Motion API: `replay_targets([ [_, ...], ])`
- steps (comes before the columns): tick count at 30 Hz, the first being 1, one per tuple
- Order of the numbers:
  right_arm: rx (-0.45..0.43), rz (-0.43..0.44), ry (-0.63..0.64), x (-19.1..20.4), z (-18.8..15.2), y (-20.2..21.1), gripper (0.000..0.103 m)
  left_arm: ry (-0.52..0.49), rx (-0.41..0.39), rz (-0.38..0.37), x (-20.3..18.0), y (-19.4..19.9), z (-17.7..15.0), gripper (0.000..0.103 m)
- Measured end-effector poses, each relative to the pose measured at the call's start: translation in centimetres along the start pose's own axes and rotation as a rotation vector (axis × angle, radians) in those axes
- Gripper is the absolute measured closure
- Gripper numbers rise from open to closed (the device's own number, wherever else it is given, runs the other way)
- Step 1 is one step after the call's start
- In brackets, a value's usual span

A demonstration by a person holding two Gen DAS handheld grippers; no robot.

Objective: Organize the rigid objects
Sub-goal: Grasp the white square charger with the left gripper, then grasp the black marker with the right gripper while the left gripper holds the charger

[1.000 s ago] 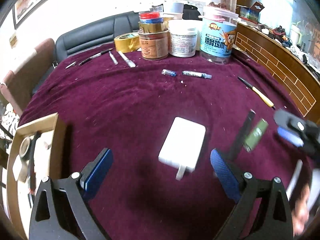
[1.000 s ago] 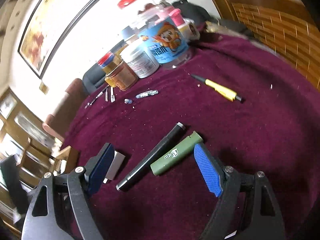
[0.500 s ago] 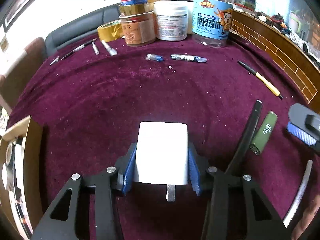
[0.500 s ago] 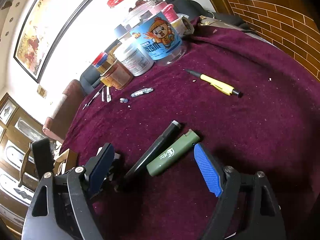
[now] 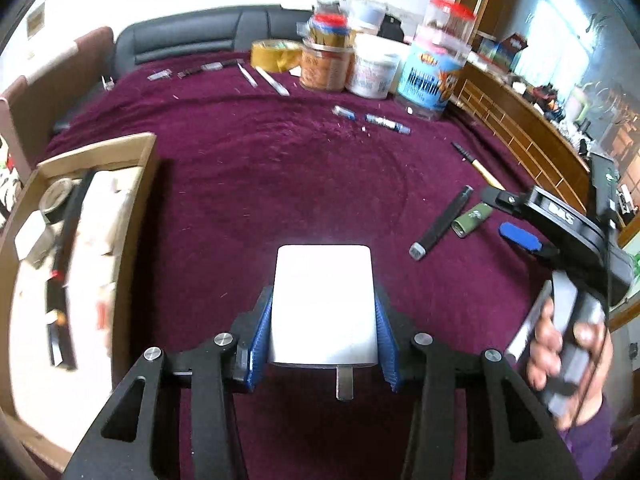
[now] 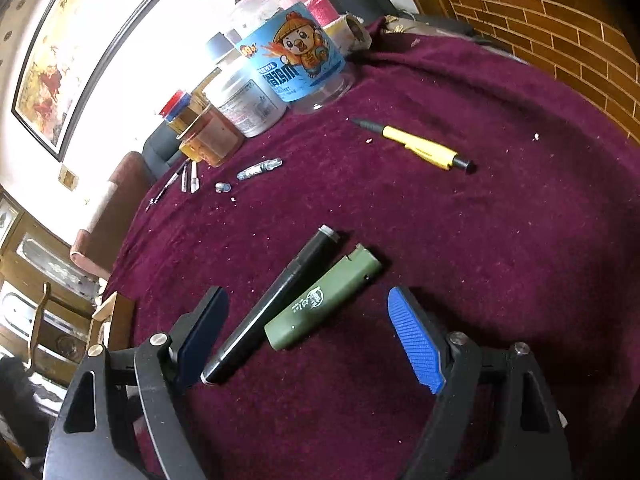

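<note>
Left wrist view: left gripper (image 5: 323, 322) clenched on white charger (image 5: 323, 304), right of cardboard box (image 5: 132, 216); right gripper (image 6: 308, 332) released, straddling black pen (image 6: 276, 304) and green lighter (image 6: 324, 298).

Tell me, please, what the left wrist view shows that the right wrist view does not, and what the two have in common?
Only the left wrist view shows the flat white plug charger clamped in the left tongs, the inside of the open cardboard box of oddments, the gold tape roll and the hand holding the right tool.

Only the right wrist view shows the framed painting and the open right tongs from behind.

Both show the black marker, the olive green lighter, the yellow pen, the blue-labelled jar and the maroon cloth.
</note>
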State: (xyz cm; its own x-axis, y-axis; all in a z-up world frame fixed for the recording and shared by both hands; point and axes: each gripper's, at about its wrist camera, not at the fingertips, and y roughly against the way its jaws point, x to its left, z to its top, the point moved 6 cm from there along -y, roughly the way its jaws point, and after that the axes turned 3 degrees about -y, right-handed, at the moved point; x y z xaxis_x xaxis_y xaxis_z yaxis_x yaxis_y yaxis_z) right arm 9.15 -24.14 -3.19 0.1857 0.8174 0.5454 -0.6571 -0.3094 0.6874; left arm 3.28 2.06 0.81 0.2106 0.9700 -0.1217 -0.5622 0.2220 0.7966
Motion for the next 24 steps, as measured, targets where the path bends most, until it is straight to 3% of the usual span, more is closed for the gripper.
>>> replay_targets([
  [2,-0.054,-0.024,0.005,0.2,0.4,1.1,0.021,-0.009,-0.028,0.025,0.6,1.1,-0.5,0.063],
  [5,-0.064,0.043,-0.003,1.9,1.1,2.3,0.021,-0.038,-0.053,0.061,1.2,2.1,-1.3,0.063],
  [9,0.043,-0.001,0.115,5.2,1.1,-0.1,0.021,-0.036,-0.045,0.027,1.9,2.9,-2.5,0.063],
  [12,0.128,-0.182,0.216,6.1,0.7,-3.3,0.021,-0.035,-0.039,0.017,2.5,3.3,-3.4,0.063],
  [14,0.129,-0.275,0.256,6.2,0.6,-4.2,0.022,-0.034,-0.039,0.016,3.1,3.5,-3.8,0.063],
  [17,0.179,-0.309,0.276,7.1,0.2,-5.4,0.024,-0.025,-0.037,0.016,3.9,3.7,-4.2,0.063],
  [19,0.246,-0.362,0.305,7.3,-0.4,-7.0,0.033,-0.003,-0.034,0.012,4.5,3.7,-4.3,0.063],
  [21,0.240,-0.427,0.361,7.9,-0.8,-7.3,0.037,0.017,-0.037,0.005,5.1,3.9,-4.5,0.063],
  [24,0.227,-0.434,0.383,9.0,-1.7,-6.9,0.065,0.040,-0.043,0.001,6.1,4.2,-4.7,0.063],
])
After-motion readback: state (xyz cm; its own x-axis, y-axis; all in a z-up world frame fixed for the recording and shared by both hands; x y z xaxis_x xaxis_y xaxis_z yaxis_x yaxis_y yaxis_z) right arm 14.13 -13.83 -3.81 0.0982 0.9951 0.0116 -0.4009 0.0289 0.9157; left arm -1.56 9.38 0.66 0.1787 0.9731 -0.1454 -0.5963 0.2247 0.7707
